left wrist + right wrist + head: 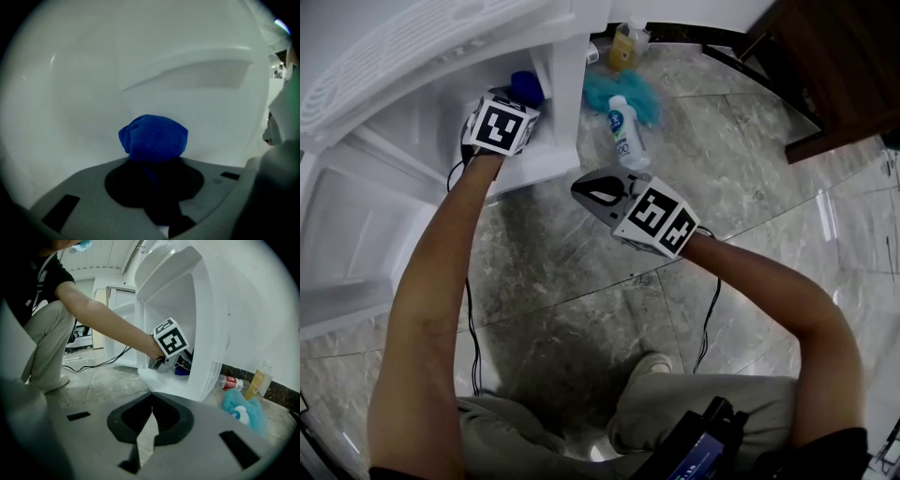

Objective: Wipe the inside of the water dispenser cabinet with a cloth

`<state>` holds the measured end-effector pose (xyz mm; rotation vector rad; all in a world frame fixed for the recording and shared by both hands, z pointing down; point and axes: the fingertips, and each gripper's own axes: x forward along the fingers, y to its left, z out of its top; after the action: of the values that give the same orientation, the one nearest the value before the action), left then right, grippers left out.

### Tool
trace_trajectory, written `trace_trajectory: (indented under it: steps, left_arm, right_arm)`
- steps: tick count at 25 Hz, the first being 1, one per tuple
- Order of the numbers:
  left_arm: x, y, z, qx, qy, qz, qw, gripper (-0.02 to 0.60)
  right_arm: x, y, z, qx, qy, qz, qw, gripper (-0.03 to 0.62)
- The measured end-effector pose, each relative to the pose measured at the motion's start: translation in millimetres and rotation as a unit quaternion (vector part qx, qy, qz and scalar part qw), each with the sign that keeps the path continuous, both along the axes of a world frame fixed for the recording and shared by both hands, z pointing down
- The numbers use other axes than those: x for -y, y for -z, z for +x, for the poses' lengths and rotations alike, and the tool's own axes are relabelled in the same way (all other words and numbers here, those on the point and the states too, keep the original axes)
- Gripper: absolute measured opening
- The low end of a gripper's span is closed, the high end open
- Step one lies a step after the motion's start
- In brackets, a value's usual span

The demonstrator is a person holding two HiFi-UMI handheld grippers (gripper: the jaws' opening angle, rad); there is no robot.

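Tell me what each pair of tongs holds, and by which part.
The left tongs grip the blue cloth by its near end, the wad bulging out past the tips. The right tongs are shut on nothing.

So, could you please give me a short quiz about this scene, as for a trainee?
1. True or false: the right gripper is inside the cabinet.
2. What does the left gripper hold? A) blue cloth B) sponge C) nothing
3. Where does the white bottle lie?
Key: 1 false, it is outside, shut and empty. 2 A. 3 on the floor, touching a teal cloth, outside the cabinet.
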<state>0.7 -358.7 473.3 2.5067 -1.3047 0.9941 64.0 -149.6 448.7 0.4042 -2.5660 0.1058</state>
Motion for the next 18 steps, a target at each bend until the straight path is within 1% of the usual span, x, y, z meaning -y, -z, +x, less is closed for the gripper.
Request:
trace_trajectory:
  steps: [2, 4, 6, 8, 10, 14, 16, 18]
  left_arm:
    - [-6, 19, 3, -0.033, -0.003, 0.003, 0.9994, 0.101]
    - [-9, 49, 1, -0.075, 0.004, 0.026, 0.9968, 0.101]
    - [-14, 78, -1, -0.117, 0.019, 0.055, 0.9915, 0.101]
    - [-21, 100, -5, -0.147, 0.032, 0.083, 0.9851, 0.101]
    - [-28, 120, -4, -0.166, 0.025, 0.115, 0.979, 0.101]
    - [-44, 162, 9, -0.193, 0.0, 0.179, 0.9647, 0.101]
    - [-49, 181, 9, -0.198, -0.003, 0.214, 0.9567, 0.101]
    - [-50, 204, 6, -0.194, -0.007, 0.253, 0.9479, 0.101]
  right_arm:
    - [2, 0, -5, -0.003, 0.0, 0.0, 1.0, -0.002]
    - [2, 3, -17, -0.004, 0.008, 0.004, 1.0, -0.002]
    - [-3, 8, -30, -0.005, 0.02, 0.009, 1.0, -0.002]
    - [-6, 13, -44, -0.005, 0.032, 0.017, 0.999, -0.002]
    - [-8, 20, -55, -0.005, 0.042, 0.025, 0.999, -0.002]
    - [-18, 25, -67, -0.01, 0.06, 0.033, 0.998, -0.002]
    - [-24, 24, -73, -0.015, 0.069, 0.034, 0.997, -0.002]
    - [-29, 22, -75, -0.022, 0.075, 0.036, 0.996, -0.002]
